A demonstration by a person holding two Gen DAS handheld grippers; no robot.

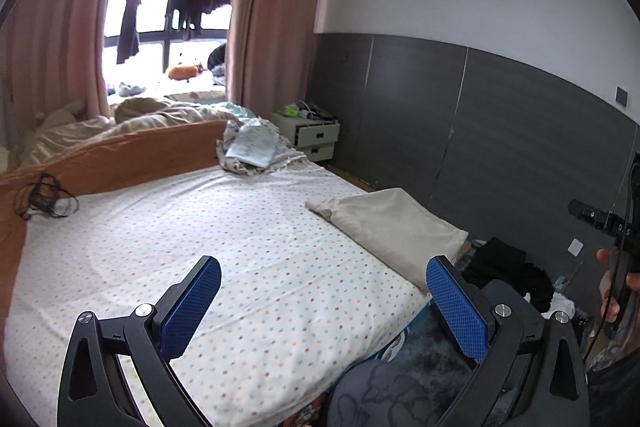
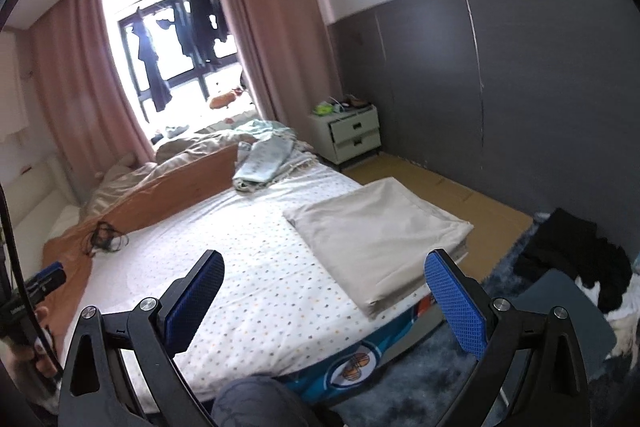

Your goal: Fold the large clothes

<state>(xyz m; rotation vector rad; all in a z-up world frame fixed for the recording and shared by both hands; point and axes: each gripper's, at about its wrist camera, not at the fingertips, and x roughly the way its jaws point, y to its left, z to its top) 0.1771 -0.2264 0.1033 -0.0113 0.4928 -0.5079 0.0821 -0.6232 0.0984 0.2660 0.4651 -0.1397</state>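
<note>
A folded beige cloth lies flat at the right edge of the bed with the dotted white sheet; it also shows in the right wrist view. My left gripper is open and empty, held above the bed's near edge, left of the cloth. My right gripper is open and empty, held above the near edge of the sheet, with the cloth between and beyond its fingers. A pile of dark clothes lies on the floor to the right.
A crumpled light-blue garment lies at the far end of the bed. An orange blanket with a black cable runs along the left side. A white nightstand stands by the grey wall. Pink curtains frame the window.
</note>
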